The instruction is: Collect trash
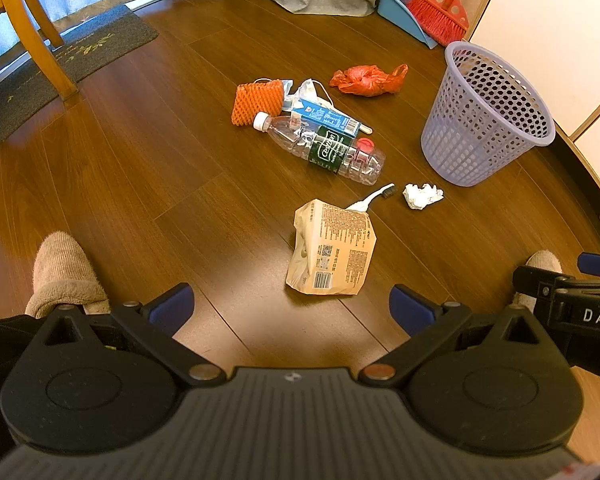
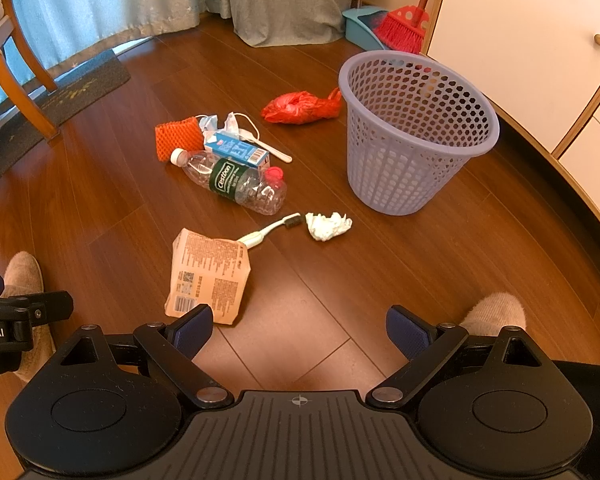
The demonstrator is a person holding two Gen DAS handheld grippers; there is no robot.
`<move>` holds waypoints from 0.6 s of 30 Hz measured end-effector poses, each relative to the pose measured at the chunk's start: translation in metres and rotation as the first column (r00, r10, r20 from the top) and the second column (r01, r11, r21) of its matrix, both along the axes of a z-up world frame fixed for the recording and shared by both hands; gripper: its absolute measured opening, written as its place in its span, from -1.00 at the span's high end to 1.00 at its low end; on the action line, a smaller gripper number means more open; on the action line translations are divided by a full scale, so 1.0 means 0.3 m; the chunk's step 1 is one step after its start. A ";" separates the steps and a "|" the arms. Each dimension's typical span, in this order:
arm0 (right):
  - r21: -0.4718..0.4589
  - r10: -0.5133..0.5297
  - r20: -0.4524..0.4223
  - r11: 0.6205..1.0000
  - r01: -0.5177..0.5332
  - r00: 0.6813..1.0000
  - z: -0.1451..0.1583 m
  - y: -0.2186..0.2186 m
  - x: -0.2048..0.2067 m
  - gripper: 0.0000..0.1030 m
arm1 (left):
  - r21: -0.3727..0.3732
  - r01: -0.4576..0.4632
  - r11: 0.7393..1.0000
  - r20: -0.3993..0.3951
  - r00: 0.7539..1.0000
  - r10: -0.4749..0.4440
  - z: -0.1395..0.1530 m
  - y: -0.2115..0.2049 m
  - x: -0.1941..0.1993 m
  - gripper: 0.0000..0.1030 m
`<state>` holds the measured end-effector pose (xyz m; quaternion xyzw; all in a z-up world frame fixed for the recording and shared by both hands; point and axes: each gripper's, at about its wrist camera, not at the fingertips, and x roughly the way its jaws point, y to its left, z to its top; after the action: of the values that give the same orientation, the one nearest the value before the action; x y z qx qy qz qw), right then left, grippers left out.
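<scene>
Trash lies scattered on the wooden floor: a tan paper package [image 1: 332,254] [image 2: 208,276], a white toothbrush [image 1: 374,197] [image 2: 268,230], a crumpled tissue [image 1: 422,195] [image 2: 329,225], a crushed clear bottle [image 1: 324,148] [image 2: 234,180], a blue carton [image 1: 324,117] [image 2: 238,150], an orange foam net [image 1: 258,102] [image 2: 178,138] and a red plastic bag [image 1: 366,79] [image 2: 300,108]. A lilac mesh bin [image 1: 488,120] [image 2: 412,132] stands upright to the right. My left gripper [image 1: 292,308] is open, just short of the package. My right gripper [image 2: 300,330] is open over bare floor, right of the package.
A red broom [image 1: 440,12] [image 2: 404,28] and blue dustpan [image 1: 400,4] lean in the far corner beside white cabinets [image 2: 540,40]. A wooden chair leg [image 1: 40,40] and dark mat [image 1: 60,64] are far left. The person's slippered feet [image 1: 64,272] [image 2: 492,312] flank the grippers.
</scene>
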<state>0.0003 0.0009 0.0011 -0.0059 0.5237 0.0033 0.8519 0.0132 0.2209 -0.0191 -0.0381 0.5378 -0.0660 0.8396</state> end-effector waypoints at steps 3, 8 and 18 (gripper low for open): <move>0.000 0.000 -0.001 1.000 0.000 1.000 0.000 0.000 0.001 -0.78 | -0.001 0.000 1.000 0.000 1.000 0.000 0.000 0.000 0.002 -0.98; 0.008 -0.004 0.010 1.000 0.003 1.000 -0.004 -0.007 0.010 -0.78 | -0.006 -0.010 1.000 0.001 1.000 0.010 0.006 0.003 0.007 -0.98; -0.045 0.097 0.109 0.995 -0.092 0.989 0.097 -0.099 0.082 -0.77 | 0.002 0.087 0.996 0.103 0.991 -0.087 0.104 -0.015 0.099 -0.98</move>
<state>0.0248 -0.0289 0.0301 -0.0480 0.4748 0.0328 0.8782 0.0429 0.2165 0.0122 -0.0124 0.4949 -0.1051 0.8625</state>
